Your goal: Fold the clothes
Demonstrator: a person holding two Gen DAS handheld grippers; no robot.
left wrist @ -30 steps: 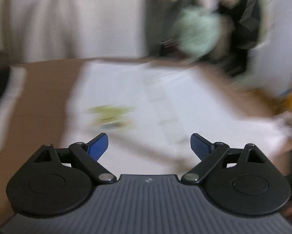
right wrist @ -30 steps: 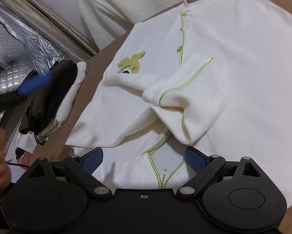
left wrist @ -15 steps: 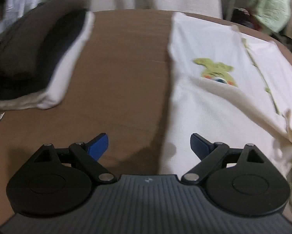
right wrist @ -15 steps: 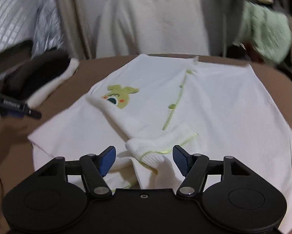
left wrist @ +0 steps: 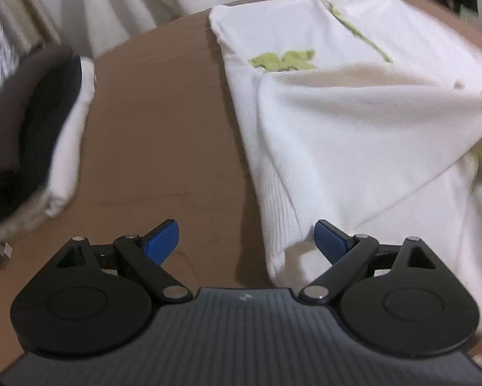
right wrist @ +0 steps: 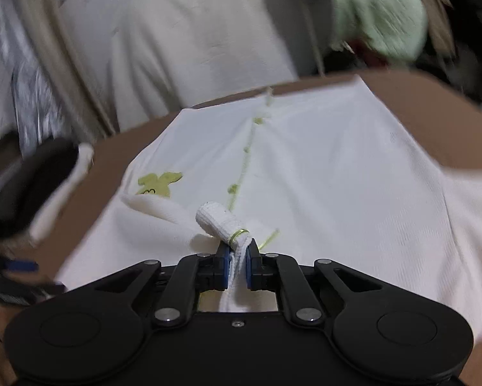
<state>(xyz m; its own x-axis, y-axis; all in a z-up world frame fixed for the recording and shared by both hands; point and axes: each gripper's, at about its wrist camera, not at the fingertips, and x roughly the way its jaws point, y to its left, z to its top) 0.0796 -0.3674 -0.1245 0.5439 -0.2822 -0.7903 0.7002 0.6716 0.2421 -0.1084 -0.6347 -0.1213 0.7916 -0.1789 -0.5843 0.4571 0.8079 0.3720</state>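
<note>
Since the earlier frames, the green-trimmed sleeve cuff has been taken between the pads of the right gripper, whose jaws are closing on it at lower centre of the right view; the sleeve is drawn taut and raised. The white ribbed knit garment with a green embroidered animal is spread on the round brown table, filling the right half of the left view. The left gripper is held spread and empty over the garment's lower left edge. A sleeve fold appears underway.
</note>
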